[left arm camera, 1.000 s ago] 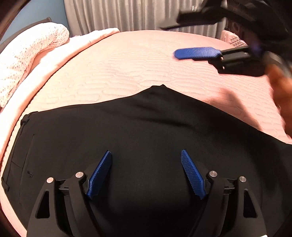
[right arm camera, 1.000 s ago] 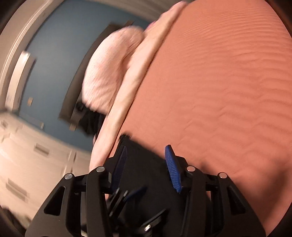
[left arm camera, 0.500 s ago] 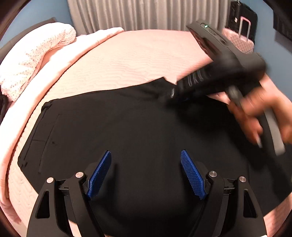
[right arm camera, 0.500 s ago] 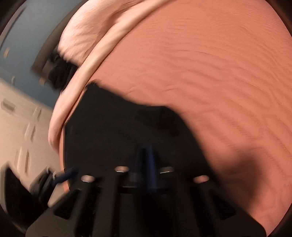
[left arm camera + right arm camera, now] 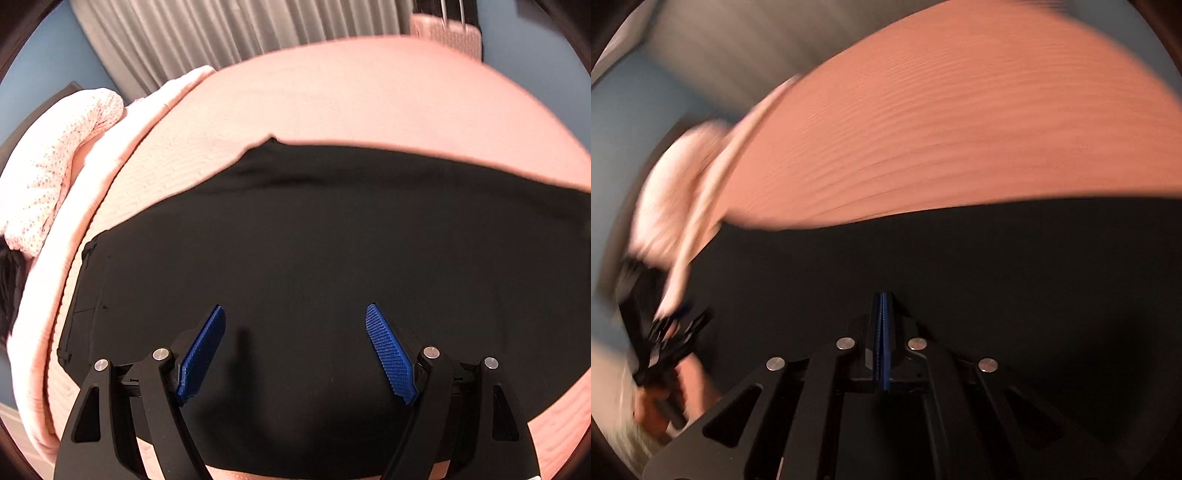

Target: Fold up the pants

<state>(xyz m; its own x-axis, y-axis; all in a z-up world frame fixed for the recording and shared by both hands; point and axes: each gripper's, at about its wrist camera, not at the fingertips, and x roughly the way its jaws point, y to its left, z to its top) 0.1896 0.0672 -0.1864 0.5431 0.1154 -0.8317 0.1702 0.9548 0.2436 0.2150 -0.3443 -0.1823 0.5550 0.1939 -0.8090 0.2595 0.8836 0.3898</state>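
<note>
- The pants [image 5: 295,240] lie flat and dark across the pink bedspread [image 5: 351,92]. They fill the middle and lower part of your left wrist view, and the same black cloth fills the lower half of the right wrist view.
- Their waistband [image 5: 72,314] sits at the lower left of the left view. The crotch point pokes up at centre top of the cloth, so the legs seem to run off toward the right edge.
- Your left gripper [image 5: 295,314] is spread wide over the middle of the cloth, with nothing between its blue pads. It looks parked there, ready to pin or pinch the fabric once a fold line is chosen.
- Your right gripper [image 5: 882,295] shows its pads almost together and just beginning to part. No cloth can be seen between them, and whether they touch the pants you cannot tell, since the view is smeared.
- In the right view the left tool appears as a blurred dark shape at the lower left, with your hand [image 5: 653,402] on its handle.
- The speckled pillow [image 5: 55,166] and folded blanket edge sit at the upper left, well apart from the pants. The grey curtain [image 5: 240,29] hangs along the top and a suitcase [image 5: 443,29] stands at the upper right.
- My reading is that the pants are smoothed and laid out but the crosswise fold is not yet made. You will likely want one tong at the leg end and one near the waistband, so the cloth lifts evenly.
</note>
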